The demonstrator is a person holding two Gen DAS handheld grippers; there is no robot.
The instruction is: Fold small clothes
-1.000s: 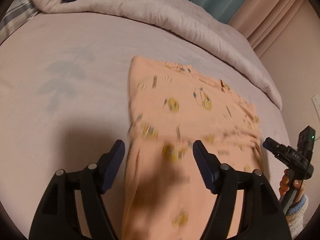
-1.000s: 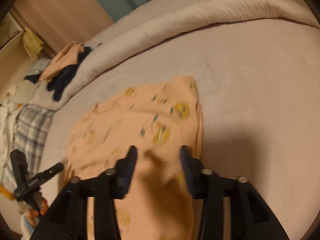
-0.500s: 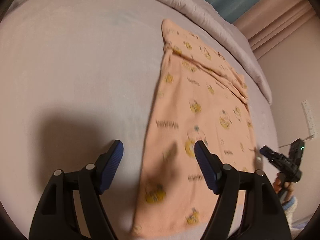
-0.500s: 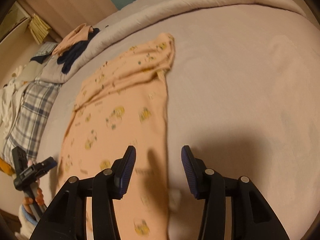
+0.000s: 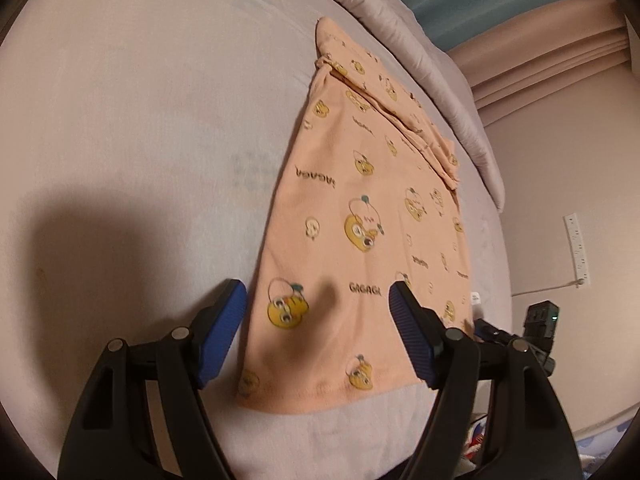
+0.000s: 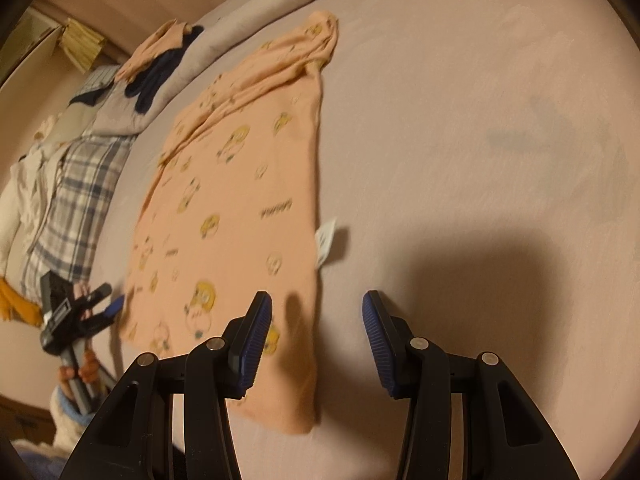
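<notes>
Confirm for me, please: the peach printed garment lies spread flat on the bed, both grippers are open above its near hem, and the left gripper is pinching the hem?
Not quite. The left gripper is not pinching anything: the left wrist view shows its jaws wide apart above the peach garment, gripping no cloth. The rest holds: the garment lies flat on the bed, and the right gripper is open too.

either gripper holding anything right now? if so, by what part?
Nothing is held. The left gripper and right gripper are both open, with nothing between their fingers. The peach shirt lies flat on the bed.
</notes>
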